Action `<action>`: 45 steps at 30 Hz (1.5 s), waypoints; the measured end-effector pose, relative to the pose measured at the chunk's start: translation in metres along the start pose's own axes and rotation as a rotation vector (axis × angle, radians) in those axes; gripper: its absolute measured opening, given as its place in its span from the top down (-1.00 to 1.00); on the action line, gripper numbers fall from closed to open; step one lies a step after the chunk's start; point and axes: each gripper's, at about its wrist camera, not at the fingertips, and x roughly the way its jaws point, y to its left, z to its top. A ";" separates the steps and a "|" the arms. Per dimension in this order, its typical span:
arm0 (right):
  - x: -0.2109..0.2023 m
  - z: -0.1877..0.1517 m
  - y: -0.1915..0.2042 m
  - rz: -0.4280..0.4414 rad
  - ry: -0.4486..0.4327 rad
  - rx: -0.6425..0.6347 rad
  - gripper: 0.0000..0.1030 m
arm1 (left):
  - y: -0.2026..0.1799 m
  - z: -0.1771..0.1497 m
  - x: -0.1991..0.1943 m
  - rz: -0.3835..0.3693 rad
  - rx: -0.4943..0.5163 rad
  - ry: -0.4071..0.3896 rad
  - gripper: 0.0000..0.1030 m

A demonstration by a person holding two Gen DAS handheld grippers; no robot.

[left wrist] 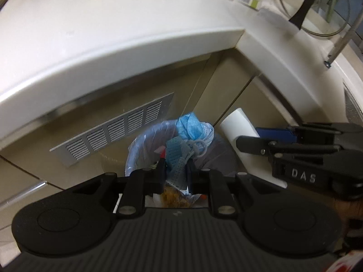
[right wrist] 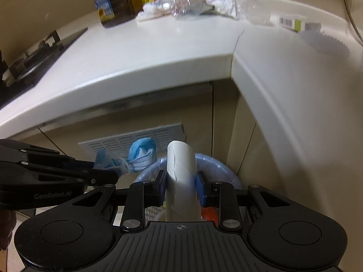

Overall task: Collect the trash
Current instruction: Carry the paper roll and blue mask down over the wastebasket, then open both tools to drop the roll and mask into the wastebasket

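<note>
Left wrist view first: my left gripper (left wrist: 175, 172) is pinched tight on a bundle of blue face masks (left wrist: 192, 133), which hang over the mouth of the lined trash bin (left wrist: 136, 145) on the floor below the white counter (left wrist: 113, 34). The bin stands against the cabinet front, just right of the vent grille (left wrist: 118, 131), and already holds some scraps, among them something orange and something red.

To the right, my right gripper (right wrist: 180, 181) is closed about the middle of a white cardboard tube (right wrist: 181, 158), its blue pads (right wrist: 200, 185) pressing either flank. The tube stands nearly upright between them, over the near edge of the bin, just beside the masks.

So I judge two pieces are gathered and poised for dropping; neither is let go yet. More remains on the far counter: a heap of crumpled white paper and clear plastic (right wrist: 192, 2) near the oil bottles (right wrist: 111, 2), and farther right a small barcoded box (right wrist: 295, 22). Whether the box counts as rubbish I cannot tell.
</note>
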 end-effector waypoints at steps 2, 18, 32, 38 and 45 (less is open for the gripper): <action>0.008 -0.003 -0.001 -0.007 0.020 0.016 0.45 | 0.002 -0.001 0.006 0.005 -0.007 0.010 0.69; 0.046 -0.018 -0.006 -0.061 0.093 0.024 0.45 | 0.016 -0.005 0.039 0.013 -0.058 0.093 0.69; 0.062 -0.016 -0.004 -0.076 0.133 0.022 0.45 | 0.012 -0.002 0.065 0.005 -0.067 0.120 0.69; 0.066 -0.016 -0.007 -0.083 0.138 0.029 0.45 | 0.014 0.001 0.069 -0.008 -0.071 0.125 0.54; 0.069 -0.015 -0.008 -0.093 0.150 0.038 0.45 | 0.016 -0.004 0.070 0.006 -0.049 0.119 0.28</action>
